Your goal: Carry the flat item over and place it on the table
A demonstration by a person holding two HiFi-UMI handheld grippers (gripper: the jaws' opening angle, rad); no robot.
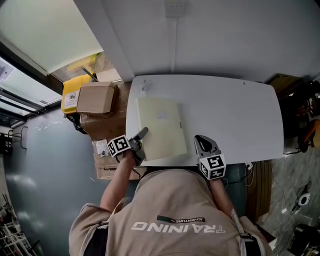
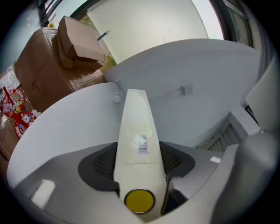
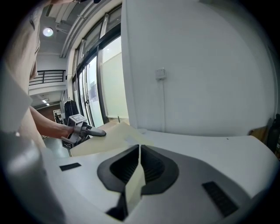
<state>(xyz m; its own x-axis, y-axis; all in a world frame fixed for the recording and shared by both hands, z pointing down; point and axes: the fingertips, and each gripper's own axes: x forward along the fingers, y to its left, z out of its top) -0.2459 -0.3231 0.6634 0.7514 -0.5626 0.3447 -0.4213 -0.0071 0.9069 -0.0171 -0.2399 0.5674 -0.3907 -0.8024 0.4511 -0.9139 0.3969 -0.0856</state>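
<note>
Nearest, the person stands against the near edge of the white table with a gripper in each hand. The left gripper is at the near-left part of the table. Its jaws are clamped on the near-left edge of the flat item, a pale cream sheet-like piece. In the left gripper view this item runs out from between the two dark pads, and a small barcode label shows on its face. The right gripper hovers over the near edge of the table, just beside the item's near-right corner and apart from it. Its jaws are pressed together, pad against pad.

The flat item lies over the near-left part of the table, its long sides running from the near edge toward the far edge. In the right gripper view its gripped side looks raised, sloping down toward the tabletop. I cannot tell how much of it rests on the surface.

Beyond the table's left edge is a cardboard box on top of larger boxes, with a yellow case just beside it. Behind the far edge is a white wall with a small wall plate.
</note>
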